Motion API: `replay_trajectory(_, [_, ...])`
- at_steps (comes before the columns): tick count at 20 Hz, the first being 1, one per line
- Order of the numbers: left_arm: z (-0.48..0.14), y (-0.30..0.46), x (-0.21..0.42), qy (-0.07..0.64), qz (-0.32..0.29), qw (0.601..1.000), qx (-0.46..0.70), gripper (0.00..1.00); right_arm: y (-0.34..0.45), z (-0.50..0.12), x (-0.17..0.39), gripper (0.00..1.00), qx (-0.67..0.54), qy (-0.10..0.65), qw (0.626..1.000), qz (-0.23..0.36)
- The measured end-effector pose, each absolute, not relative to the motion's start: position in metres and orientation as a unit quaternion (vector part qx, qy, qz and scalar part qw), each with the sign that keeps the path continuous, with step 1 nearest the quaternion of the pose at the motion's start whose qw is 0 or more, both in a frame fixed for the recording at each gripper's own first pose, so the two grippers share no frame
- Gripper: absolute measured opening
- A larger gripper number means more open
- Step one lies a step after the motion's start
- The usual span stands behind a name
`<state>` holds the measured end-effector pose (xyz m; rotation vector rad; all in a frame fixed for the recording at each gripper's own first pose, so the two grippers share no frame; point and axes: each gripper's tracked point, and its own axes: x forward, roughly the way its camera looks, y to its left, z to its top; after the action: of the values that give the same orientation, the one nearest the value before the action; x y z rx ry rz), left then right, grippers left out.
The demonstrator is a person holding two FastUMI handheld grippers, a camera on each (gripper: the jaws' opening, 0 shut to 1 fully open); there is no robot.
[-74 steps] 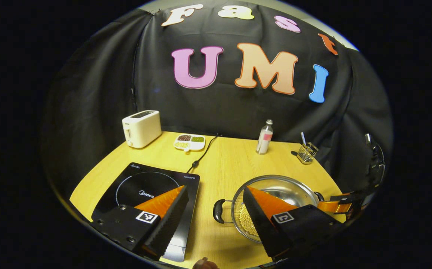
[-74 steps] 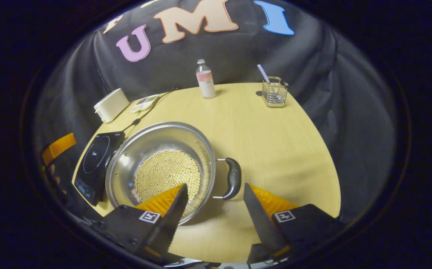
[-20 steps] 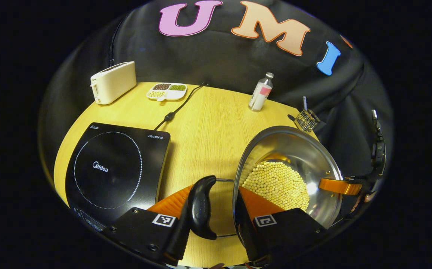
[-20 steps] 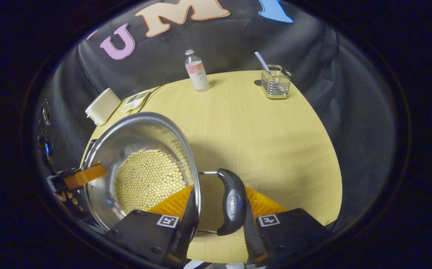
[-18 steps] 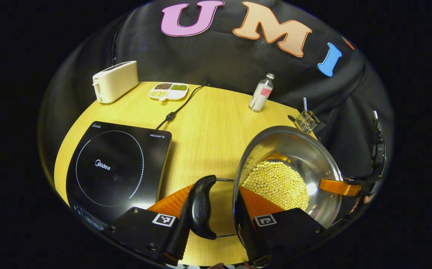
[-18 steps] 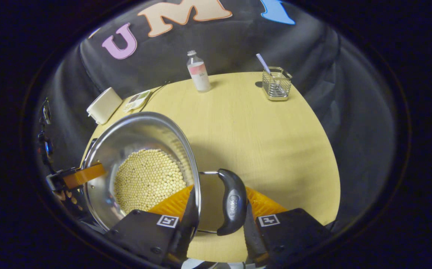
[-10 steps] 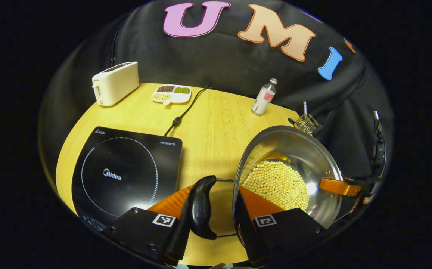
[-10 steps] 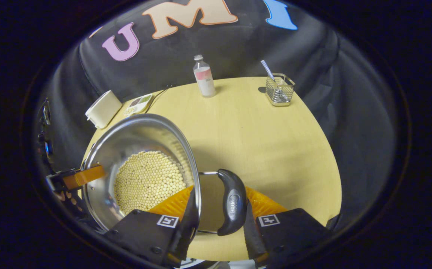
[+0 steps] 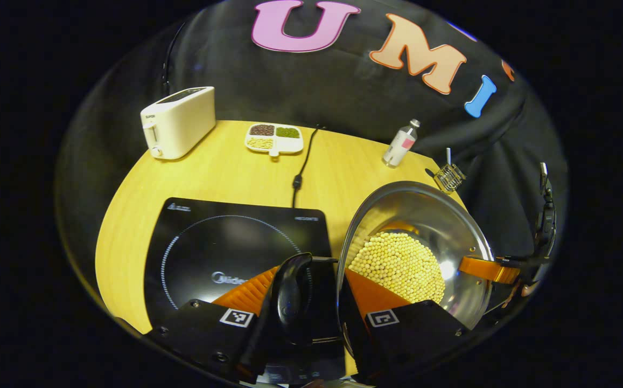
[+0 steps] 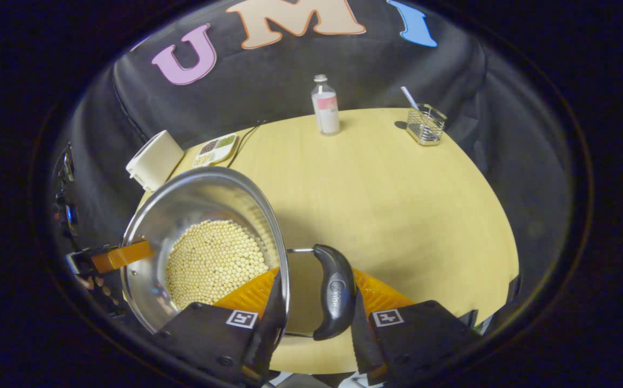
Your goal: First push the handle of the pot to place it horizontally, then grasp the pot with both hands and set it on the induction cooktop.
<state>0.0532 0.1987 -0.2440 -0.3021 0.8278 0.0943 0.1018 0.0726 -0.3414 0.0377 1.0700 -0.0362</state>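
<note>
A steel pot [image 9: 429, 221] with pale beans [image 9: 397, 267] in it hangs tilted above the table. My left gripper [image 9: 311, 280] is shut on its black left handle [image 9: 289, 293], one finger outside the handle and the other inside the pot wall. This handle now hangs over the black induction cooktop [image 9: 225, 242]. My right gripper [image 10: 316, 280] is shut the same way on the pot's [image 10: 193, 205] right handle [image 10: 335, 293]. Across the pot, each view shows the other gripper's finger at the far rim [image 9: 486, 268] [image 10: 123, 254].
On the yellow table [image 9: 225, 172] stand a white toaster [image 9: 177, 121], a divided dish [image 9: 273, 138], a small bottle [image 9: 400, 144] and a wire holder [image 9: 448, 177] along the back. The cooktop's cord [image 9: 300, 172] runs back to the wall.
Both grippers, open beside the pot 3.7 s ago, now clamp its handles. Over the last second the lifted pot has moved left, bringing its left handle over the cooktop.
</note>
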Motion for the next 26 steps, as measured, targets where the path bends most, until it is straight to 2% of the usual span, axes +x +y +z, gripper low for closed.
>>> replay_trajectory(1, [-0.244, 0.210, 0.049, 0.402, 0.048, 0.903, -0.147, 0.64, 0.084, -0.343, 0.101, 0.58, 0.018, 0.509, 0.860, -0.016])
replay_trajectory(8, [-0.249, 0.282, 0.023, 0.406, 0.073, 0.898, -0.152, 0.62, 0.162, -0.364, 0.102, 0.58, 0.022, 0.521, 0.853, 0.004])
replay_trajectory(9, [-0.251, 0.290, 0.019, 0.408, 0.078, 0.897, -0.154, 0.62, 0.170, -0.367, 0.103, 0.67, 0.021, 0.523, 0.852, 0.007])
replay_trajectory(15, [-0.260, 0.331, 0.007, 0.416, 0.094, 0.891, -0.157, 0.62, 0.213, -0.384, 0.107, 0.67, 0.019, 0.534, 0.845, 0.017])
replay_trajectory(18, [-0.262, 0.348, 0.003, 0.420, 0.098, 0.889, -0.154, 0.63, 0.231, -0.392, 0.106, 0.57, 0.025, 0.539, 0.842, 0.018])
replay_trajectory(19, [-0.262, 0.353, 0.002, 0.420, 0.099, 0.889, -0.152, 0.63, 0.236, -0.394, 0.106, 0.62, 0.025, 0.540, 0.841, 0.017])
replay_trajectory(21, [-0.262, 0.361, 0.003, 0.418, 0.099, 0.891, -0.150, 0.65, 0.245, -0.397, 0.107, 0.62, 0.030, 0.540, 0.841, 0.016])
replay_trajectory(25, [-0.261, 0.374, 0.003, 0.415, 0.097, 0.894, -0.140, 0.62, 0.257, -0.399, 0.109, 0.62, 0.033, 0.539, 0.842, 0.013])
replay_trajectory(26, [-0.261, 0.376, 0.003, 0.413, 0.096, 0.895, -0.139, 0.64, 0.260, -0.399, 0.109, 0.57, 0.037, 0.538, 0.842, 0.012])
